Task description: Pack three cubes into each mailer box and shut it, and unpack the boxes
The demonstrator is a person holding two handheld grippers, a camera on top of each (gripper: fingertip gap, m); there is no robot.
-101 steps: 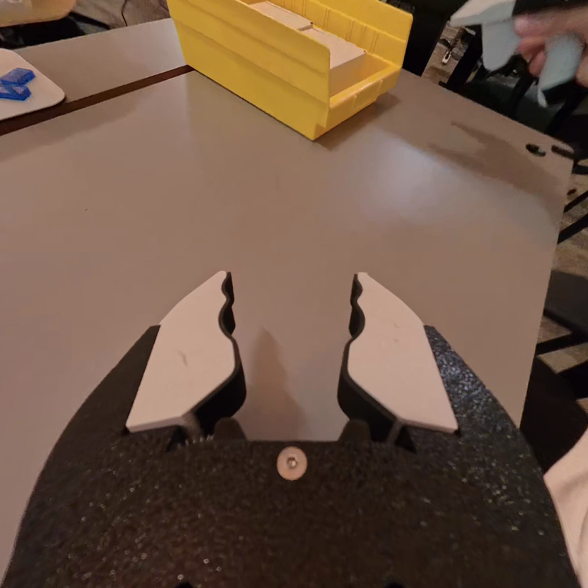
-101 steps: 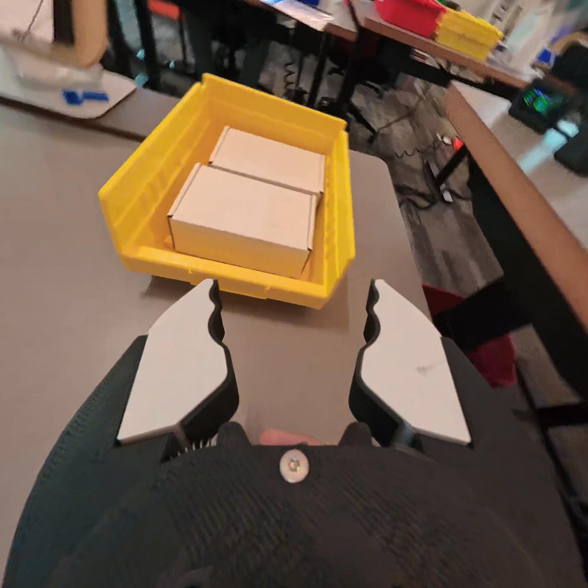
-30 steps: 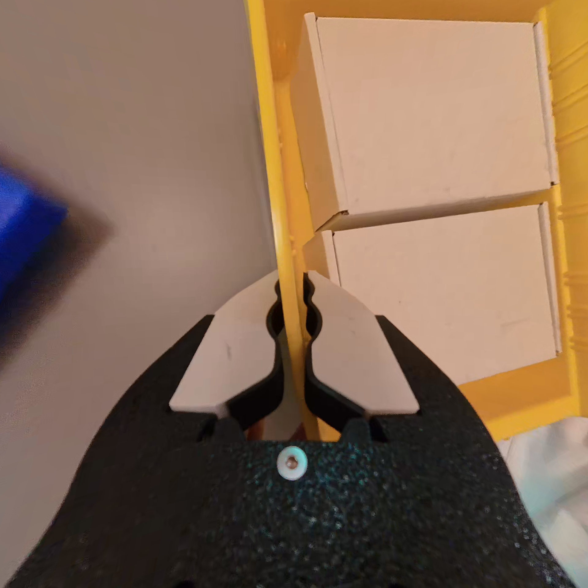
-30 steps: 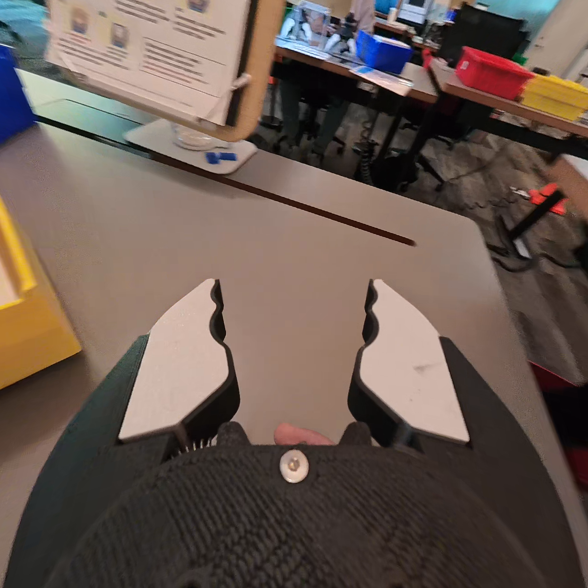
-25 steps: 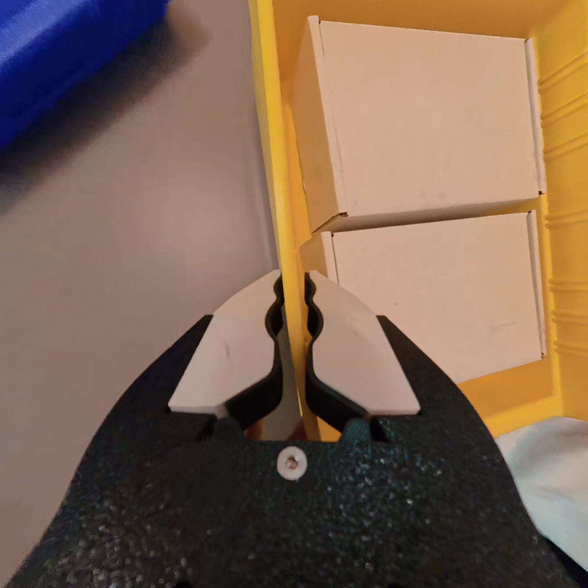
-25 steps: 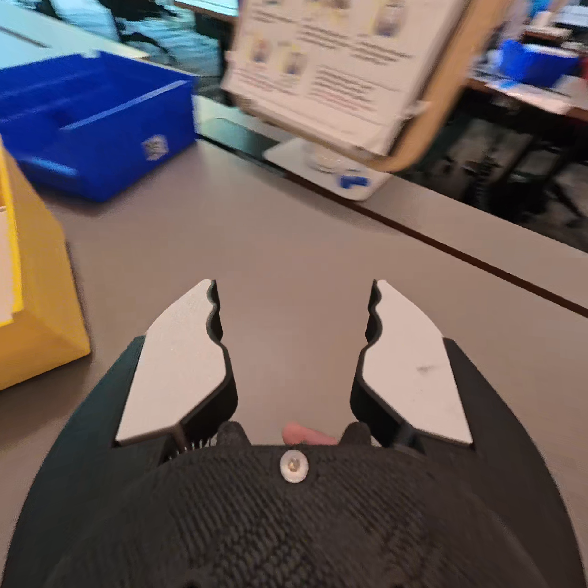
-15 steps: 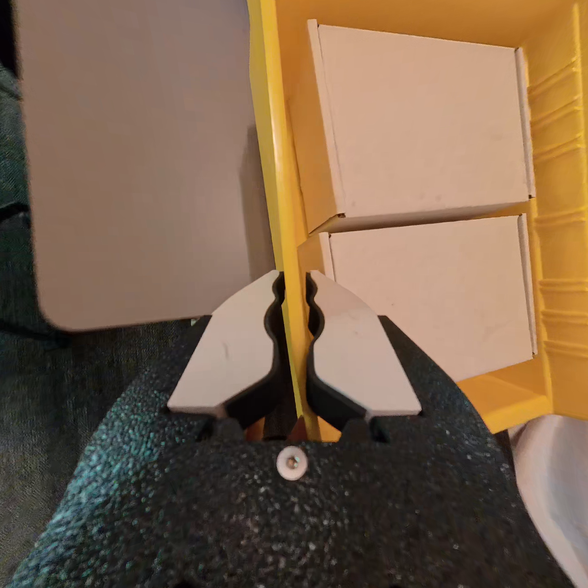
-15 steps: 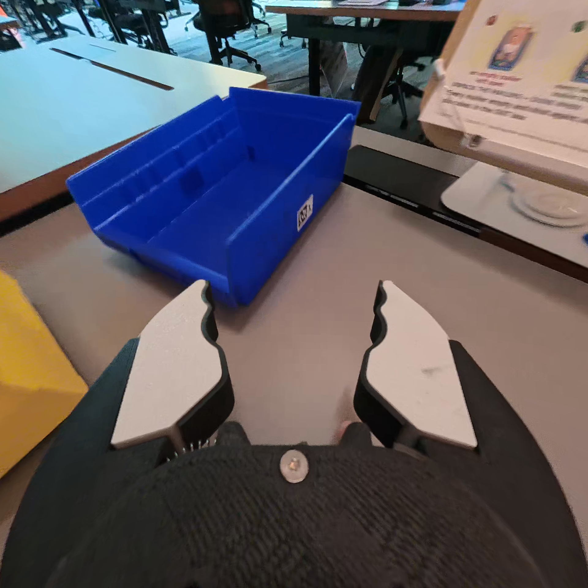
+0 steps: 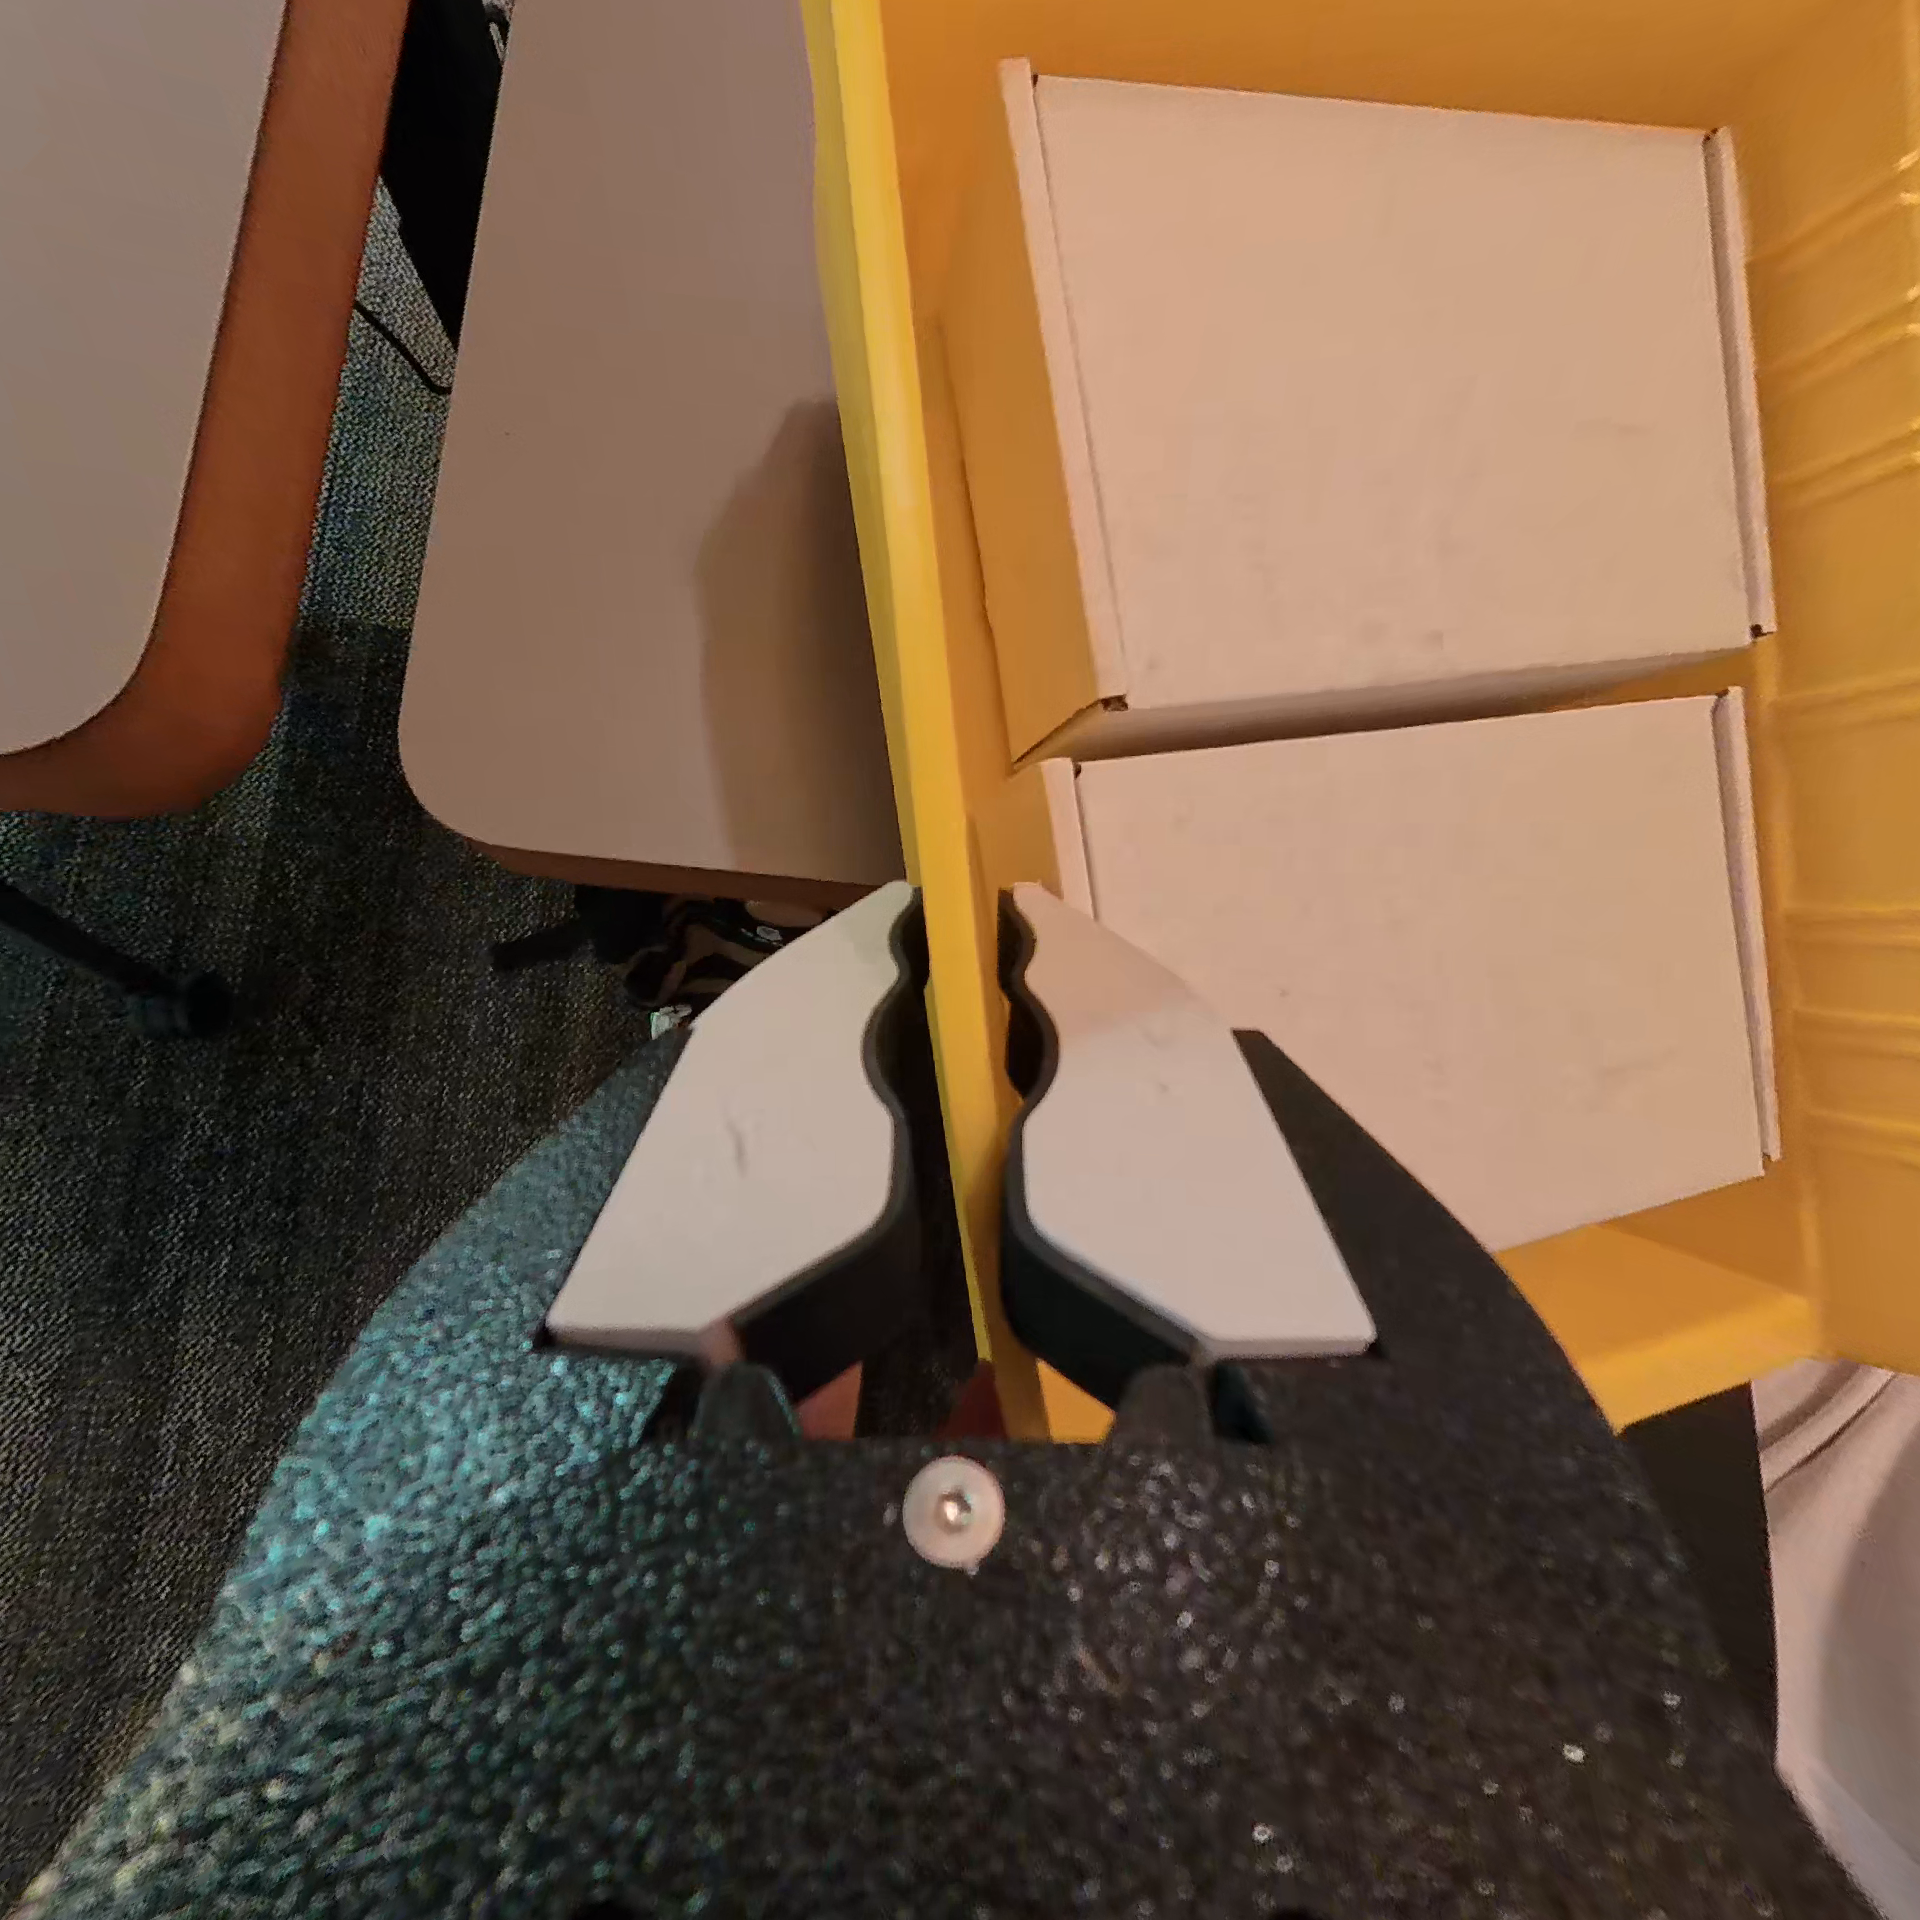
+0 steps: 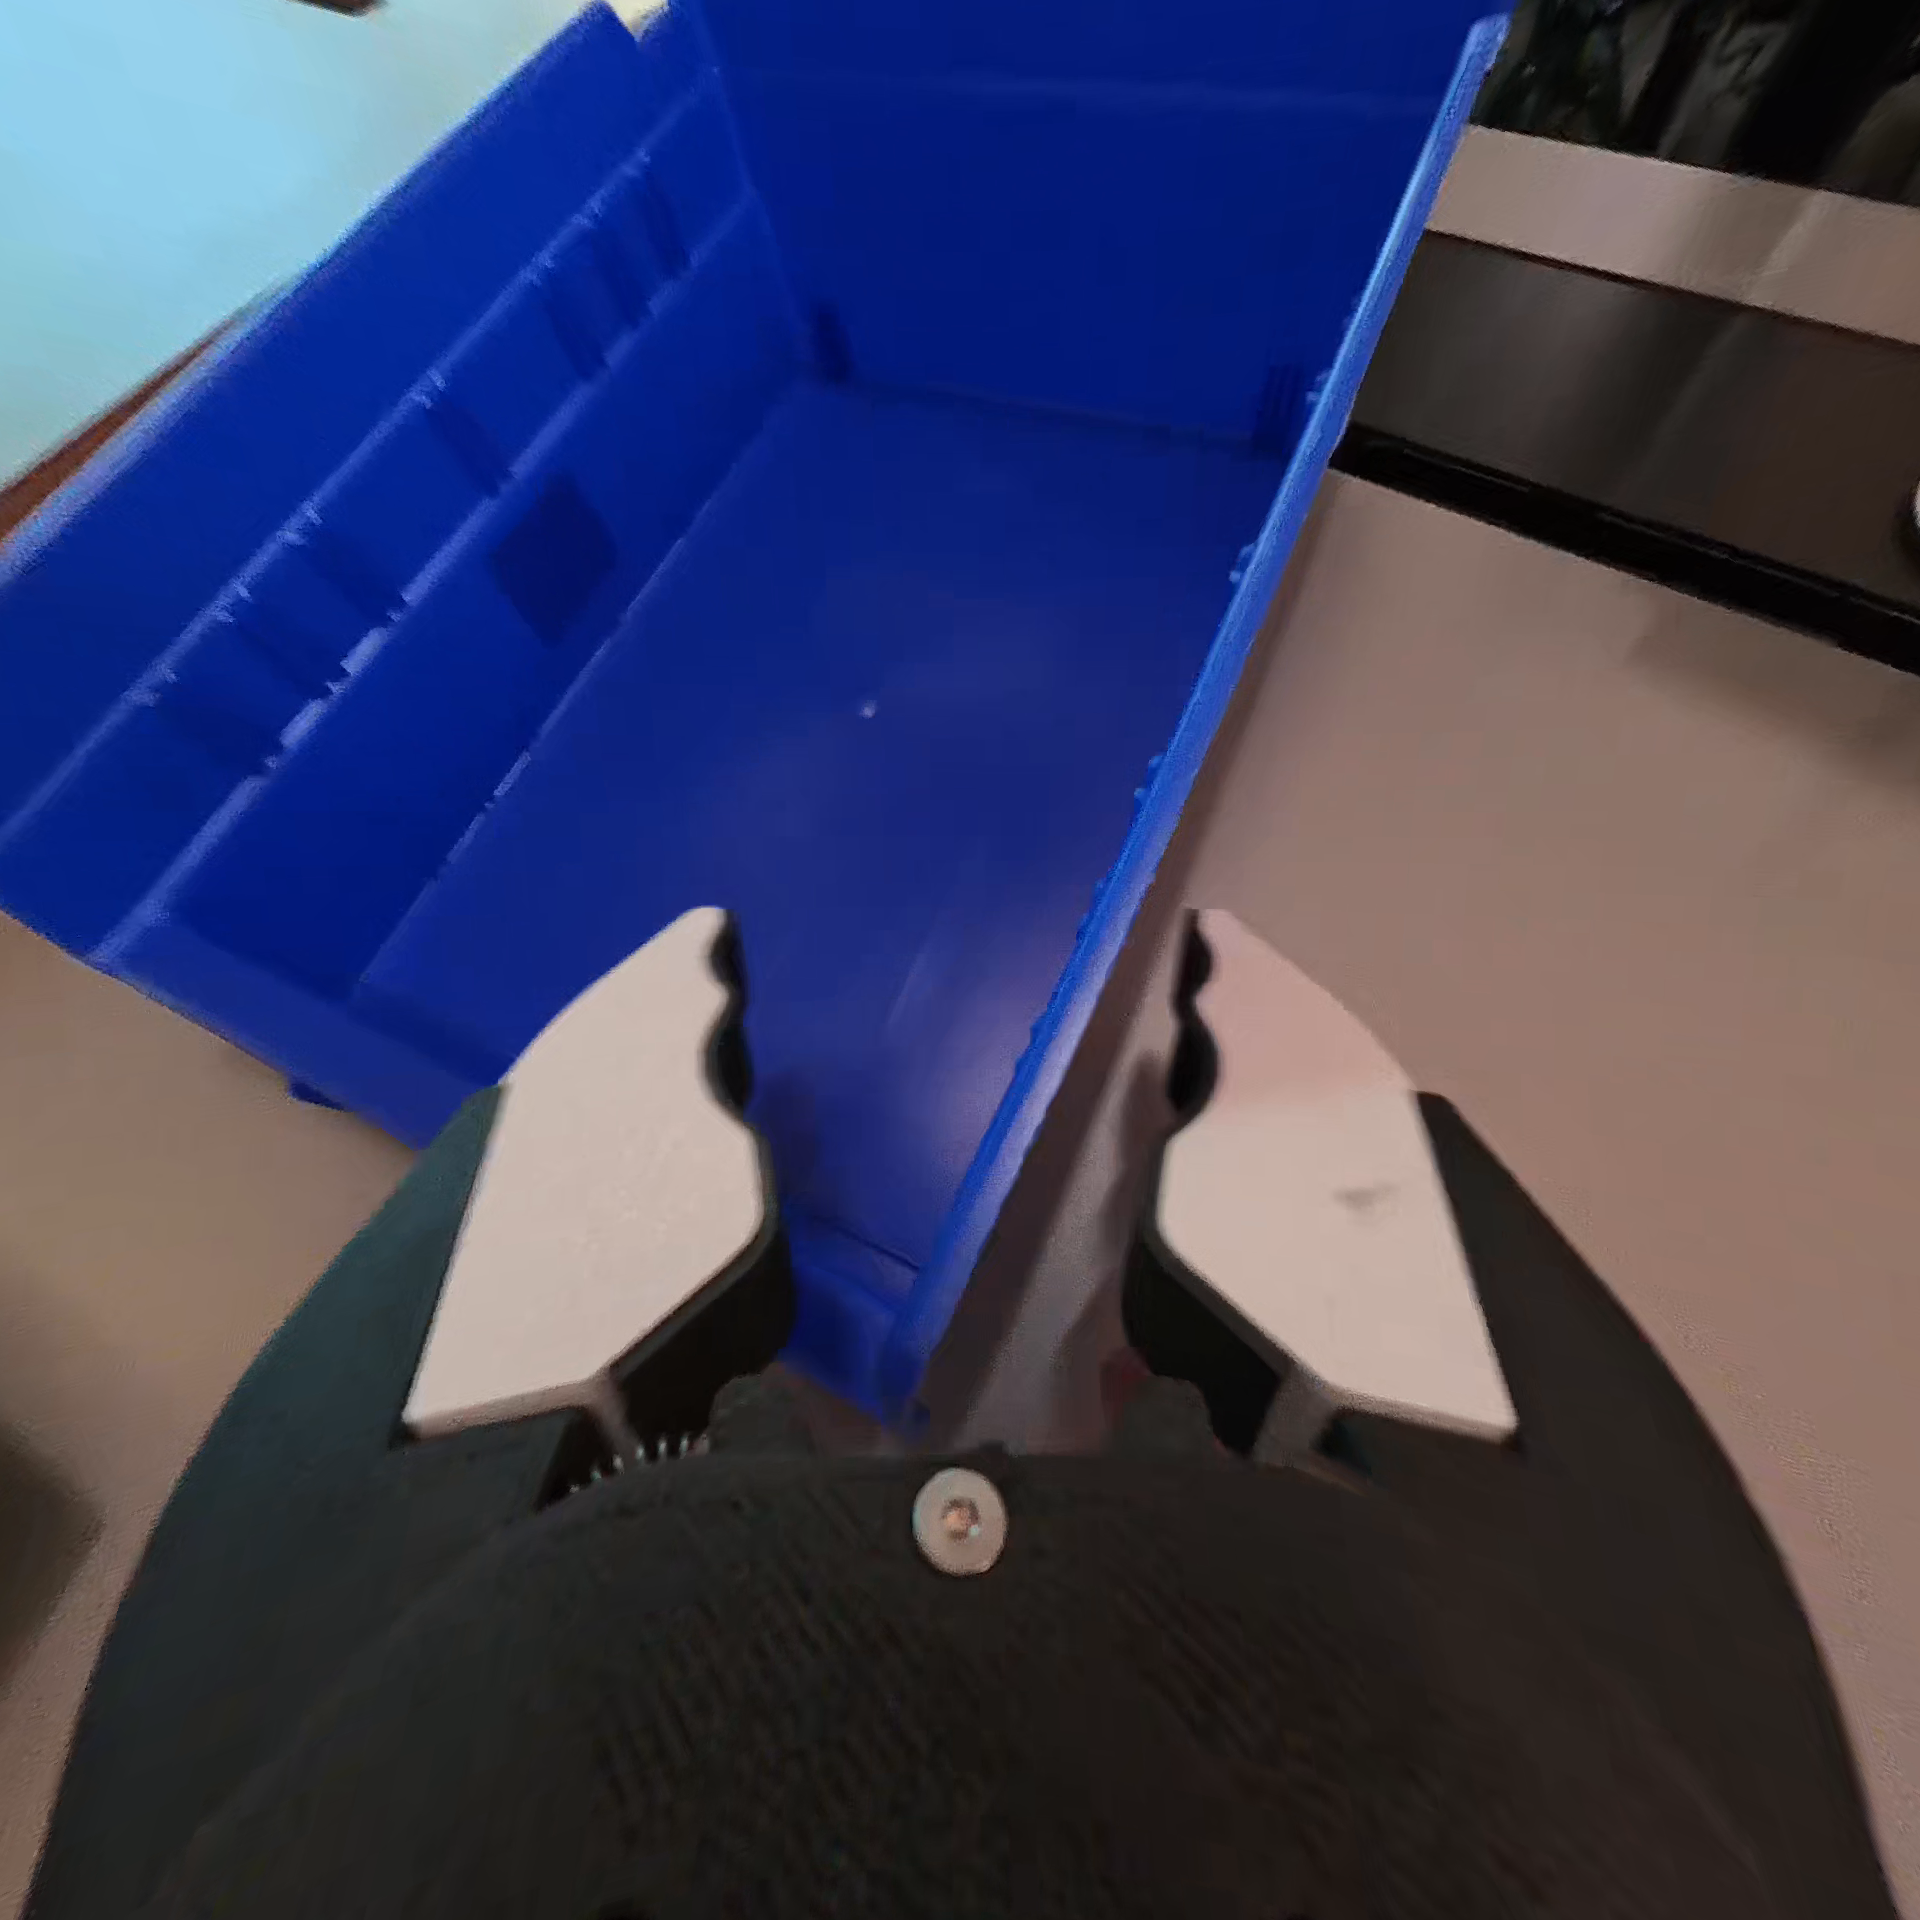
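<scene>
Left gripper (image 9: 958,914) was clamped on the left side wall of the yellow bin (image 9: 904,582), one finger outside and one inside. Bin appeared lifted: carpet (image 9: 208,1091) and a table corner (image 9: 623,520) showed below it. Two closed mailer boxes sat inside side by side, touching: far box (image 9: 1392,395), near box (image 9: 1413,956), both near the right wall. No cubes visible in either view.

Right gripper (image 10: 956,935) was spread wide, straddling the right wall of the empty blue bin (image 10: 831,675) on the grey table (image 10: 1558,831); the wall ran between the fingers without clear contact.

Judgement: step in hand is fetching both bins into working position. To do it well, keep the yellow bin level so the boxes don't slide toward one end, and seat the blue wall deep between the fingers before closing, since a thin wall pinched at the tips could twist out.
</scene>
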